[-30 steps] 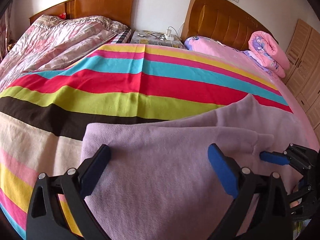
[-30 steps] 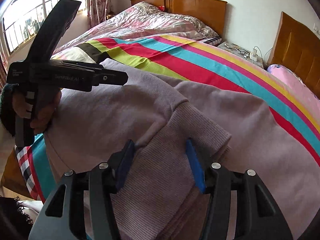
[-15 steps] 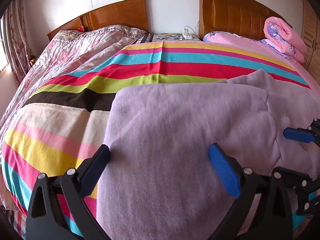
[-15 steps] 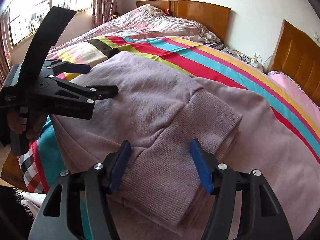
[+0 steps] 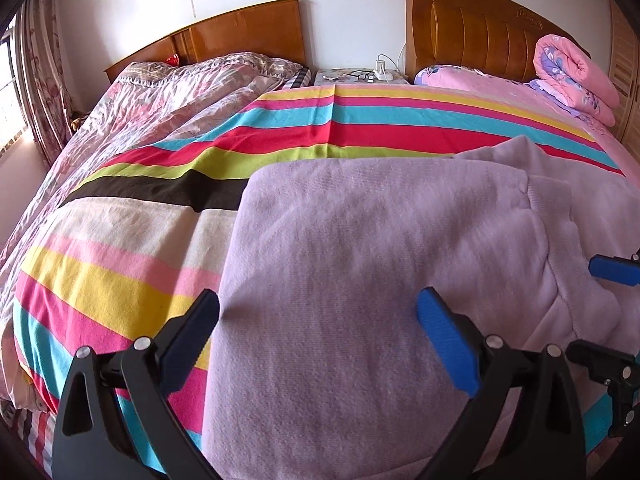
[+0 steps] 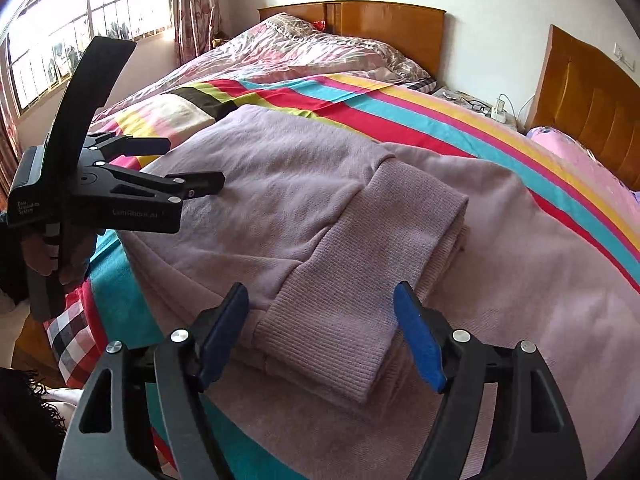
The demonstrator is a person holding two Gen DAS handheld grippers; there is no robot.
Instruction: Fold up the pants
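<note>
The lilac knit pants (image 5: 360, 264) lie folded on the striped blanket, one layer laid over another; their ribbed cuff (image 6: 360, 280) shows in the right wrist view. My left gripper (image 5: 320, 344) is open and empty, just above the near part of the pants; it also shows in the right wrist view (image 6: 160, 168) at the left. My right gripper (image 6: 320, 340) is open and empty, with its jaws either side of the ribbed cuff but above it. One of its blue fingertips (image 5: 612, 270) shows at the right edge of the left wrist view.
The striped blanket (image 5: 160, 240) covers the bed. A floral quilt (image 5: 180, 100) lies at the far left, a rolled pink quilt (image 5: 572, 72) at the far right. A nightstand (image 5: 360, 78) with cables stands between two wooden headboards. A window (image 6: 60, 40) is at the left.
Both grippers have drawn back and risen from the pants, staying open. More of the folded pants and the blanket's near edge has come into view.
</note>
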